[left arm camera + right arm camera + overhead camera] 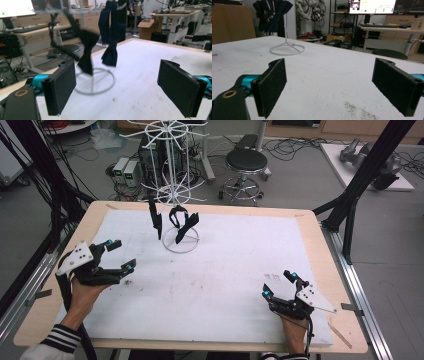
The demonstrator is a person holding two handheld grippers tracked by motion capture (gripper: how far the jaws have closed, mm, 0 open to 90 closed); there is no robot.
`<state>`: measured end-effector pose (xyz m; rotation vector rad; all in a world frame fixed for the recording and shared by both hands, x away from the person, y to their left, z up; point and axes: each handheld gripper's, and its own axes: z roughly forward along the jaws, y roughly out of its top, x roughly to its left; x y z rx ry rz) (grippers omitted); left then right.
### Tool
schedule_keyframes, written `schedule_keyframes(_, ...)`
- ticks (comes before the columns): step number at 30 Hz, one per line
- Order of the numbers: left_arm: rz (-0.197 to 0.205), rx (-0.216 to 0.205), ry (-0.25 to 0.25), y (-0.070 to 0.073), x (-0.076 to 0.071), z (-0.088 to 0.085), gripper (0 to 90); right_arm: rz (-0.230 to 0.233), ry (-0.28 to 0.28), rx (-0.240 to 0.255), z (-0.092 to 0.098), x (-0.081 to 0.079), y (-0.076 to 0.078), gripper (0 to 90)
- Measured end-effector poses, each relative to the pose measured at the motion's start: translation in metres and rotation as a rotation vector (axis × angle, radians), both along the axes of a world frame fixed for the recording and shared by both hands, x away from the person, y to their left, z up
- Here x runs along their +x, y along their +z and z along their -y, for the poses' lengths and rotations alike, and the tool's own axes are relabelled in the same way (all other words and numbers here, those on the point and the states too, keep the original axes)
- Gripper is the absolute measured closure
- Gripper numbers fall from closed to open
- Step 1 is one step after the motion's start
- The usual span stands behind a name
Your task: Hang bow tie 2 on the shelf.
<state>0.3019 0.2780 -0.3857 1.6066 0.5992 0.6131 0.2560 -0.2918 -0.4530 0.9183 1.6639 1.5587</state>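
Three dark bow ties [181, 224] hang on one white wire rack [172, 180] at twelve o'clock. Left gripper [121, 256] at nine, right gripper [280, 284] at four: jaws spread, nothing between.

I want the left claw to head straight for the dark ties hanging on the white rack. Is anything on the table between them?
Nothing visible. The left claw, jaws open and empty, faces the dark ties across bare white table cover. The white rack merely holds them.
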Motion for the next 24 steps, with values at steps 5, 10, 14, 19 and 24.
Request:
schedule_keyframes(5,0.007,-0.004,0.053,-0.027,-0.016,-0.008,15.2,0.004,-0.004,-0.006,-0.001,-0.001,0.000,11.7)
schedule_keyframes(10,0.019,-0.016,0.103,-0.053,-0.030,-0.013,15.2,0.003,-0.006,-0.012,-0.002,-0.001,0.000,11.7)
schedule_keyframes(14,0.024,-0.010,0.129,-0.066,-0.034,-0.013,15.2,0.010,-0.004,-0.019,-0.002,-0.001,0.000,11.7)
schedule_keyframes(19,0.043,-0.046,0.150,-0.067,-0.035,-0.016,15.3,0.010,-0.003,-0.020,-0.002,-0.001,0.000,11.7)
schedule_keyframes(24,0.047,-0.065,0.157,-0.068,-0.036,-0.018,15.4,0.012,-0.005,-0.023,-0.002,-0.001,0.000,11.6)
